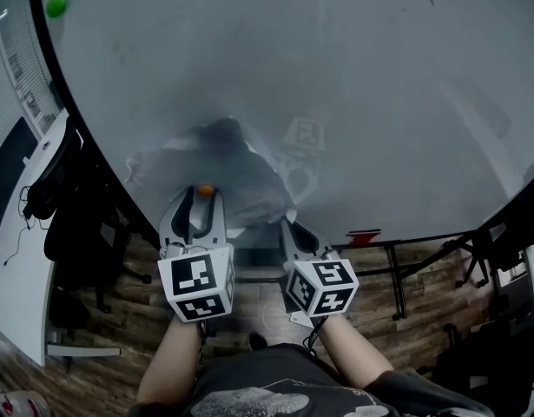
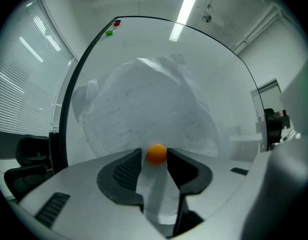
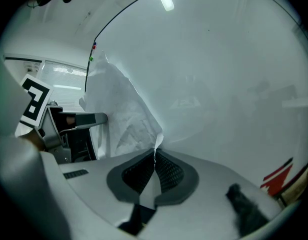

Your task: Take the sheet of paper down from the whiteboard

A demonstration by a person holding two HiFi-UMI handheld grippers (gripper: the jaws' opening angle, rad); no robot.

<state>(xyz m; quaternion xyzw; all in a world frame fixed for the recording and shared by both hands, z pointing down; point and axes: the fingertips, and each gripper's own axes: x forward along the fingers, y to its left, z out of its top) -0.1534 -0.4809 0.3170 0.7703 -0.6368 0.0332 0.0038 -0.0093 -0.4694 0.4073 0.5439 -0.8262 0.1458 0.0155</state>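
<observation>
A crumpled white sheet of paper (image 1: 240, 176) hangs against the whiteboard (image 1: 362, 76). A small orange magnet (image 1: 204, 189) sits on the sheet's lower part. My left gripper (image 1: 203, 196) points level at the board, its jaw tips closed around that orange magnet (image 2: 157, 154), which fills the gap between them. The paper (image 2: 143, 99) spreads out behind it. My right gripper (image 1: 289, 222) is shut on the sheet's lower right corner; in the right gripper view the paper's edge (image 3: 156, 146) runs down between the pads of the right gripper (image 3: 155, 159).
A green magnet (image 1: 56, 5) sticks to the board's upper left, with a red magnet (image 2: 117, 22) beside it. A red item (image 1: 364, 235) lies on the board's ledge. A black chair (image 1: 67, 207) and a white desk (image 1: 15, 268) stand left; the board's stand legs (image 1: 397, 276) right.
</observation>
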